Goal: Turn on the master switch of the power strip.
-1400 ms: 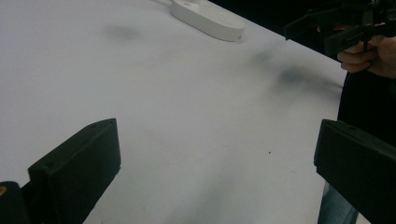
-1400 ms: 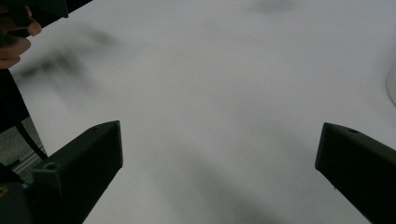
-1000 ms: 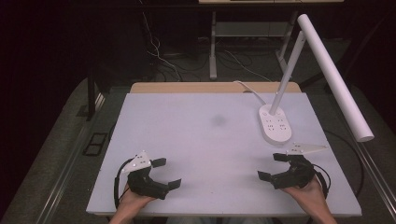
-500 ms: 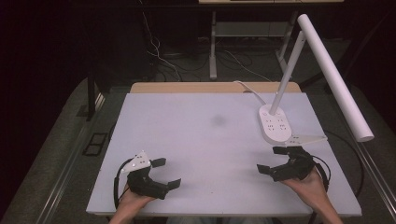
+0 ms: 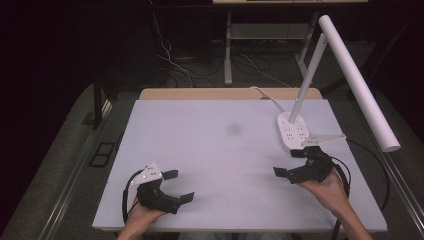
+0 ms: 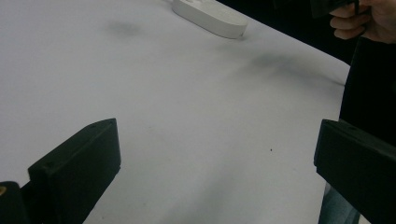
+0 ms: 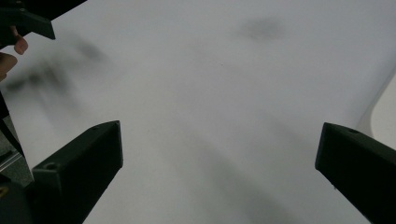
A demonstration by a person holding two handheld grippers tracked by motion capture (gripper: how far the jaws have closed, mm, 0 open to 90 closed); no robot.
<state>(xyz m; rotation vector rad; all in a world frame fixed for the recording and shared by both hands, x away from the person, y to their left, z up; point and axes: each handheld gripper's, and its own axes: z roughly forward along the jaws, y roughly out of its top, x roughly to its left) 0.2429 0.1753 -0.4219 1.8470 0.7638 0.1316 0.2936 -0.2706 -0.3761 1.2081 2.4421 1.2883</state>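
Nothing was in hand yet: left gripper [image 5: 176, 186] and right gripper [image 5: 290, 163] hovered, jaws spread and empty, while the lamp base [image 5: 292, 133] sat at the counter's [image 5: 220, 150] two o'clock, untouched.

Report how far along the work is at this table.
Done: nothing that shows. The table carries just the lamp at its far right. In hand: both grippers are open and hold nothing; the left gripper sits low near the front edge, the right gripper is just short of the lamp's base. Left: any grasp or move at all.
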